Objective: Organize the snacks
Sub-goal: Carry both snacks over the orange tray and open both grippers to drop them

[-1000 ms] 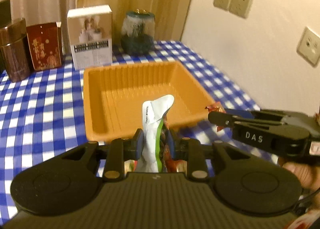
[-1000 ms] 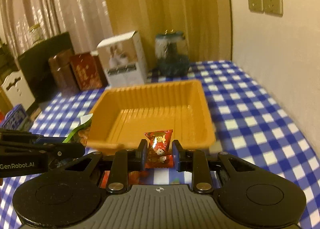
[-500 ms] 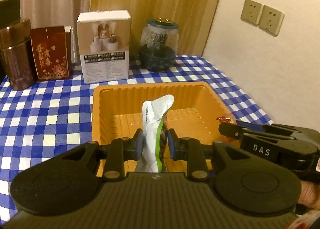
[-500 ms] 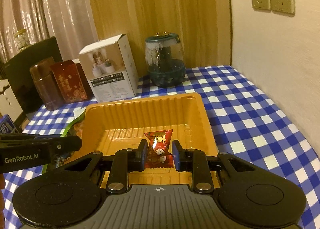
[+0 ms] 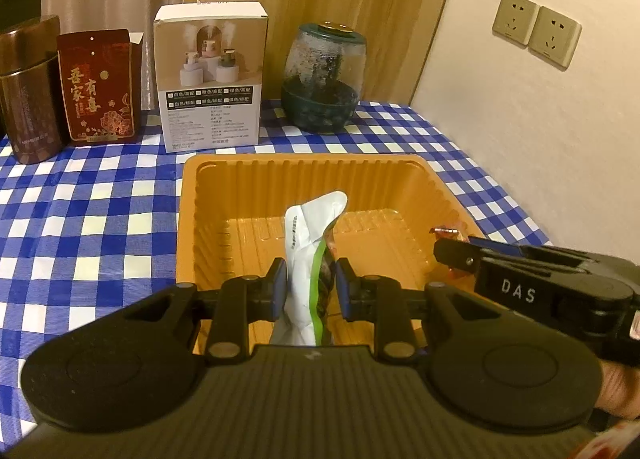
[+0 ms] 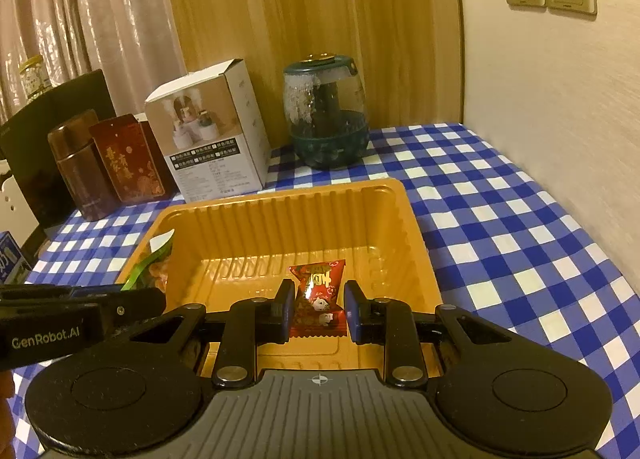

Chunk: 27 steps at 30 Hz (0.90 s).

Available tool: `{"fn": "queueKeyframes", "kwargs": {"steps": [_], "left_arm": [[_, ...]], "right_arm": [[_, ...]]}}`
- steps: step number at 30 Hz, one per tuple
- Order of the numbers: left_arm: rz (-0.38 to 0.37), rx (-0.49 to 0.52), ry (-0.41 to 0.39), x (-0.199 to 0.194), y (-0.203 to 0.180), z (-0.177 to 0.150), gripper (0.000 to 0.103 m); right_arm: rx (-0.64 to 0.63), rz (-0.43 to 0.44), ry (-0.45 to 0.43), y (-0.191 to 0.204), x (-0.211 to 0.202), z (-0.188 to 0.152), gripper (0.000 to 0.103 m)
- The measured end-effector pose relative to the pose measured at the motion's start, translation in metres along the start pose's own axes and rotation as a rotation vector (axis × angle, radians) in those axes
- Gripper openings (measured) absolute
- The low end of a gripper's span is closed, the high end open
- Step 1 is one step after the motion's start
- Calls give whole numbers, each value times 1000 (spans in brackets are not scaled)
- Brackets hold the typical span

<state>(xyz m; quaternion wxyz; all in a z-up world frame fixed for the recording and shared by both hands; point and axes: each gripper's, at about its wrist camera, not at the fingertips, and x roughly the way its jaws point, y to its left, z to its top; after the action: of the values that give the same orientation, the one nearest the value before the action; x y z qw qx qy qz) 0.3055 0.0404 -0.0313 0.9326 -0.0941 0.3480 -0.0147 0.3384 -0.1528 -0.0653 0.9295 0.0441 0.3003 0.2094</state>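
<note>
An orange plastic tray (image 5: 248, 179) (image 6: 280, 203) sits on the blue checked tablecloth, with nothing lying on its floor. My left gripper (image 5: 311, 289) is shut on a white and green snack packet (image 5: 308, 235), held upright over the tray's near edge. In the right wrist view that packet (image 6: 154, 255) shows at the tray's left rim. My right gripper (image 6: 317, 309) is shut on a small red candy packet (image 6: 318, 287), held above the tray's near part. The right gripper's black body (image 5: 532, 283) reaches in from the right in the left wrist view, its red packet (image 5: 446, 234) peeking past its tip.
Behind the tray stand a white product box (image 5: 210, 79), a dark green glass jar (image 5: 322, 83), a red carton (image 5: 98, 87) and a brown canister (image 5: 30, 87). The wall with sockets (image 5: 536, 33) runs close along the table's right side. A curtain hangs behind.
Both grippers have moved forward over the tray with their packets still held; the tray and the items behind it now appear nearer and more centred.
</note>
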Motion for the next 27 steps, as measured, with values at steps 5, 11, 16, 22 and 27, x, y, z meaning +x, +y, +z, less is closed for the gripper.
{"fn": "queueKeyframes", "kwargs": {"steps": [5, 11, 16, 22, 27], "left_arm": [[4, -1, 2, 4, -1, -1, 24], [1, -4, -7, 7, -2, -1, 24], [22, -30, -29, 7, 2, -1, 46], [23, -43, -45, 0, 5, 0, 47], [28, -31, -55, -7, 2, 0, 47]], "right_arm": [[0, 4, 11, 0, 5, -1, 27], [10, 18, 0, -2, 6, -2, 27], [26, 26, -6, -5, 7, -3, 46], [54, 22, -24, -10, 2, -1, 57], [52, 17, -27, -13, -1, -1, 57]]}}
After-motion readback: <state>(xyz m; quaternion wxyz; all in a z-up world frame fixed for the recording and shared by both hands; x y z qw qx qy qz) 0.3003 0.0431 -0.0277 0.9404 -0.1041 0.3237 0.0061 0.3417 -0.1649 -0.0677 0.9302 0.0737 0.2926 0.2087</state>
